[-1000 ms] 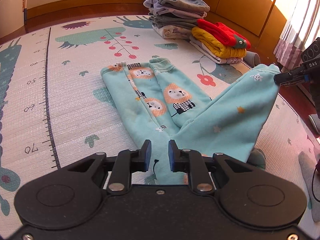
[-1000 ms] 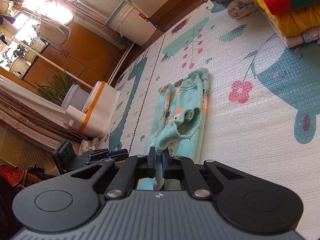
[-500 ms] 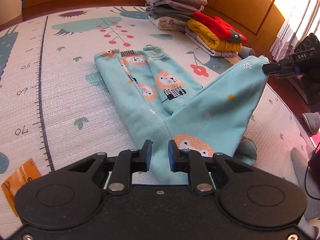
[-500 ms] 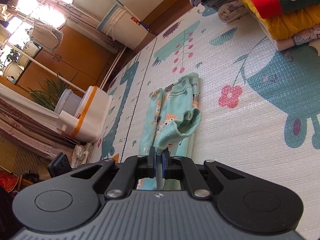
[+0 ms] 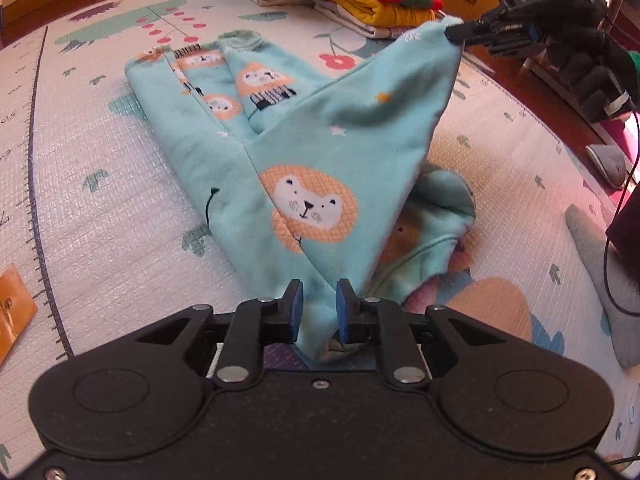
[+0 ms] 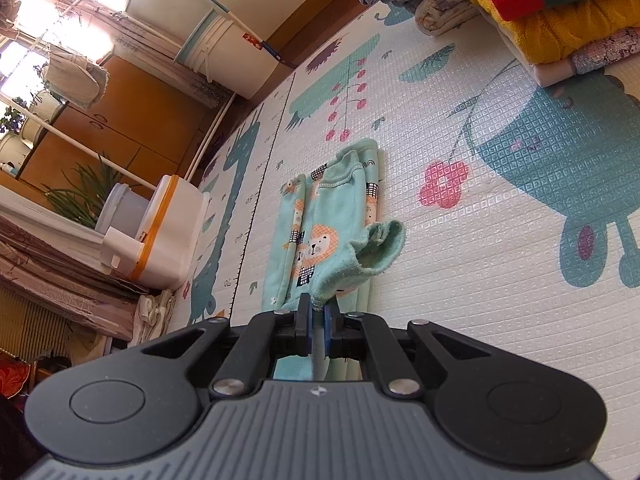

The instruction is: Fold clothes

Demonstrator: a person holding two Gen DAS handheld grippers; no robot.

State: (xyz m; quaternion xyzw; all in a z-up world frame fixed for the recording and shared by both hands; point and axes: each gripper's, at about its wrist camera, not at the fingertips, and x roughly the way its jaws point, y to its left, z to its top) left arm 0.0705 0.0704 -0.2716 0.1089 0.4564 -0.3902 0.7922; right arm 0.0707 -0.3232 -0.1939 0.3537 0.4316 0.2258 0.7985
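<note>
We are partway through one garment: the teal top [image 5: 304, 184] with the lion print lies on the play mat [image 5: 104, 208], and its far part is already laid flat, with a sleeve [image 5: 264, 84] folded in over the body. The near end is off the mat, held up between our two grippers.

Our left gripper [image 5: 318, 306] has a bunched edge of the top between its fingers; a gap shows between the blue pads, with fabric filling it, so we judge it a loose pinch and cannot tell whether the cloth is truly clamped. Our right gripper [image 6: 316, 326] has its fingers pressed together on a thin edge of the top, and in the left view it holds that corner high and out to the right, so the cloth stretches into a raised triangle. Below that triangle a rounded part of the top, perhaps a hood [image 5: 436, 224], sags crumpled on the mat.

What is done, as far as we can see: folded clothes [image 5: 360, 4] stand in stacks at the far edge of the mat, and this top has its sides turned in. What is left: carrying the lifted end over the flat part, laying it down squarely, and tidying the crumpled part beneath. We would judge this top roughly half folded. A grey cloth [image 5: 600, 264] lies at the right edge of the mat, possibly waiting its turn.
</note>
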